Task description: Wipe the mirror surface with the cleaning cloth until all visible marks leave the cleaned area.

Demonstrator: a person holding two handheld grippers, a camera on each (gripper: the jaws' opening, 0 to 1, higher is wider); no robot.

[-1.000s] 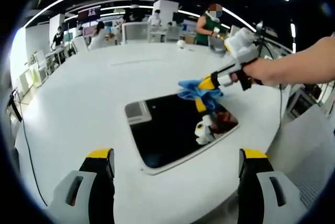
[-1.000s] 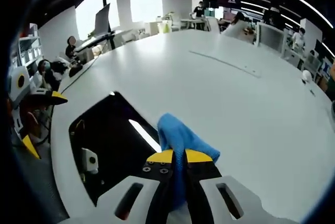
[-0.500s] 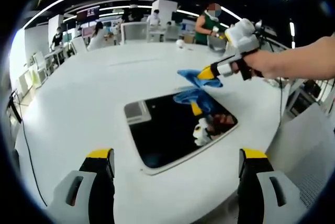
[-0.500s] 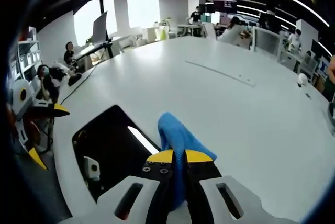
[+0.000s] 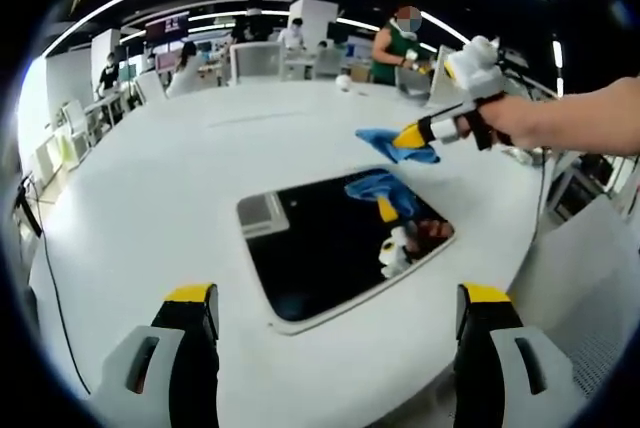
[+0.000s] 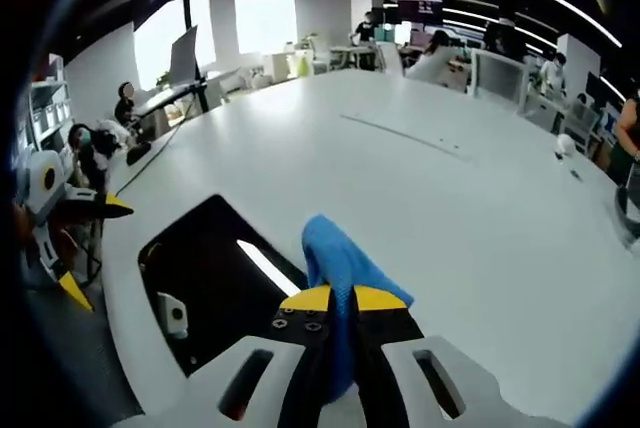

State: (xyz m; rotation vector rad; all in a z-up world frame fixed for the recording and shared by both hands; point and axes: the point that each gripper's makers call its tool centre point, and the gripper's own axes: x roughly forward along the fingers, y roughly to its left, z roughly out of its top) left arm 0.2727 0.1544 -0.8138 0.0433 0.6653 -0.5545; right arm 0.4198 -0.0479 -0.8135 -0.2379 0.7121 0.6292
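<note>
Your left gripper hangs open and idle over the near table edge. Beyond it the mirror lies flat, and your right gripper, clamped on the blue cloth, has lifted clear past the far edge. With the cloth off the glass, wiping has paused; I can't tell whether marks remain.

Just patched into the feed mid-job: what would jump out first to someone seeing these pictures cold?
The dark rectangular mirror lying flat on the big white table, reflecting the tool above it. Next, the bright blue cleaning cloth pinched in the right gripper, held in the air above the mirror's far edge rather than on the glass. The left gripper hangs back at the table's near side, jaws wide apart.
</note>
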